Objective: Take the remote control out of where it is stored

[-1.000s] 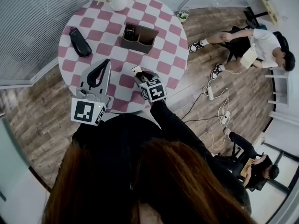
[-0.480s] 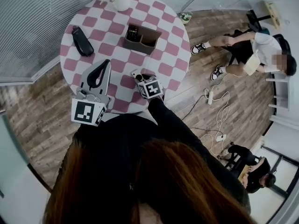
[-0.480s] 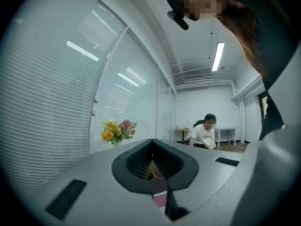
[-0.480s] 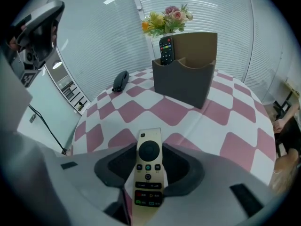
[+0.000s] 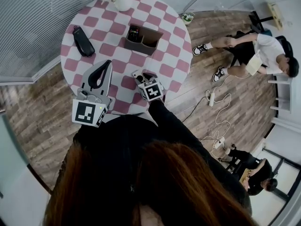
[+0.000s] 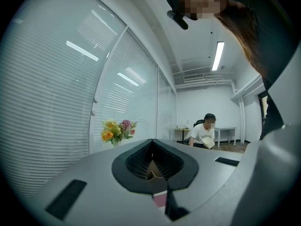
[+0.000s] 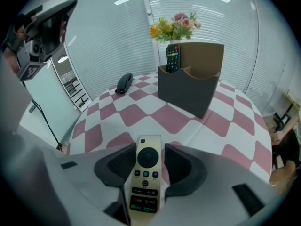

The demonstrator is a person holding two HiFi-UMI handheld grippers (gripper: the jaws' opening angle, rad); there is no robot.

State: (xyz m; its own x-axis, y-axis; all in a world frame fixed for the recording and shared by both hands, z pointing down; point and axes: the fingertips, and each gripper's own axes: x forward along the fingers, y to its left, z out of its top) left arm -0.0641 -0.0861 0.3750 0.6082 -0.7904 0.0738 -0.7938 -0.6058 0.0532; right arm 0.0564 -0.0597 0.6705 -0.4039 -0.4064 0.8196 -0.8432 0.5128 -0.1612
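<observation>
The right gripper (image 7: 149, 150) clasps a slim pale-gold remote control (image 7: 145, 182) by its long sides over the pink-and-white checked tabletop (image 7: 141, 117). Beyond, a black remote (image 7: 172, 58) stands upright in a dark brown cardboard holder (image 7: 190, 86).

Matt cardboard holder (image 7: 190, 86), smooth pale-gold remote (image 7: 146, 173) (plastic, seemingly), wood-plank floor (image 5: 33, 112)

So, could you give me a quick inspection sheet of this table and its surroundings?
Surface: round table, pink-and-white checked cloth.
Job's things: pale remote in the right gripper's jaws; black remote standing in the brown holder.
Clutter: flower vase; black case.
Grippers: left gripper jaws shut, empty; right gripper jaws closed on the pale remote.
Cables: corded power strip on the wood floor.
Surroundings: window blinds, seated people.
</observation>
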